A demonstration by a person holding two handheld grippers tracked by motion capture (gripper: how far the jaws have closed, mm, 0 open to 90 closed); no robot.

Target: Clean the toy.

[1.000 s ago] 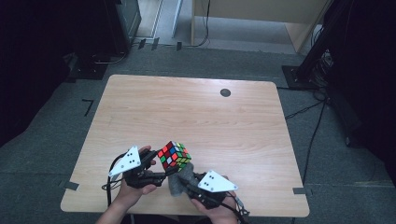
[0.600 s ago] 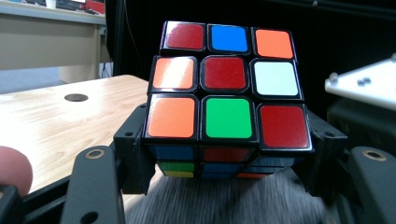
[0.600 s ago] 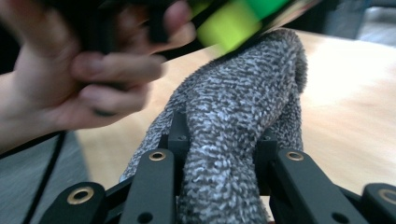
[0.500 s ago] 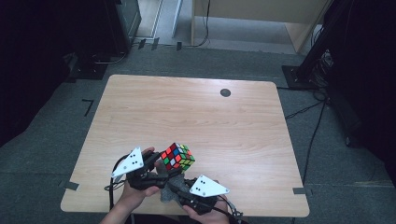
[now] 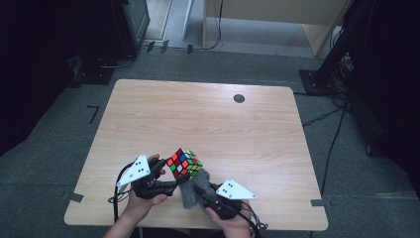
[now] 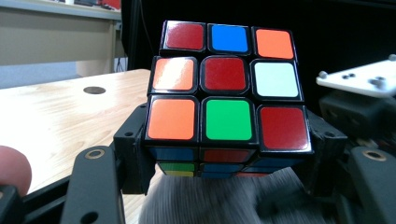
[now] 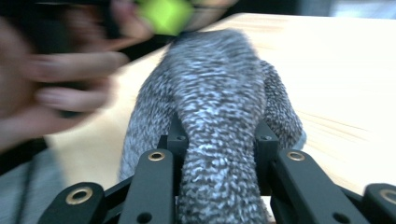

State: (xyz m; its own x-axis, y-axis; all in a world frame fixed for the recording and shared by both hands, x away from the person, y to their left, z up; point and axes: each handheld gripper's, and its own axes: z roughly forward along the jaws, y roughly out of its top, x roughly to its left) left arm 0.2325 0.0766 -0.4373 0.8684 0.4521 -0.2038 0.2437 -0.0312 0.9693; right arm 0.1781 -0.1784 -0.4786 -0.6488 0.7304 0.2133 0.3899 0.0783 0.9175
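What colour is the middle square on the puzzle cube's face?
Red, on the Rubik's cube face toward the camera; clearest in the left gripper view.

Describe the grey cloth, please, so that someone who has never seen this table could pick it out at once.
Start at the table's near edge, where two hands come in. Just right of the cube in the left tongs, the cloth is pinched in the right tongs. It is the one soft, fuzzy, speckled grey thing beside a hard, many-coloured cube.
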